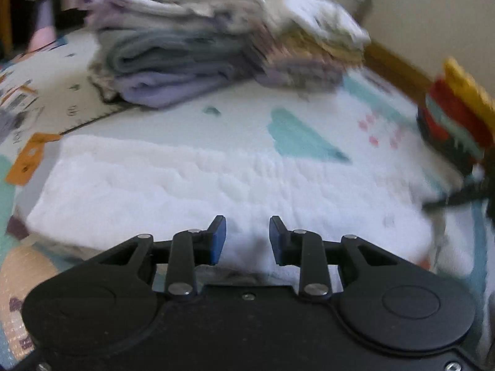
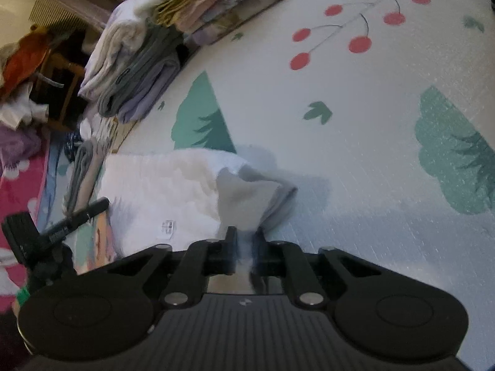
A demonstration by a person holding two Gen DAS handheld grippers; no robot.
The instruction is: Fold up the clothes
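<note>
A white fluffy cloth (image 1: 198,191) lies folded flat on the patterned play mat (image 1: 235,117). My left gripper (image 1: 247,239) is open and empty just above the cloth's near edge. In the right wrist view the same white cloth (image 2: 161,185) lies at the left, and my right gripper (image 2: 245,247) is shut on its right corner, which is lifted and bunched (image 2: 253,198) above the mat (image 2: 371,123). The right gripper shows blurred at the right edge of the left wrist view (image 1: 458,194).
A stack of folded towels and clothes (image 1: 191,49) stands behind the cloth, also in the right wrist view (image 2: 145,71). Beside it is a second pile (image 1: 312,52). An orange tag (image 1: 31,160) lies at the left. Loose clothes and a pink mat (image 2: 18,167) are far left.
</note>
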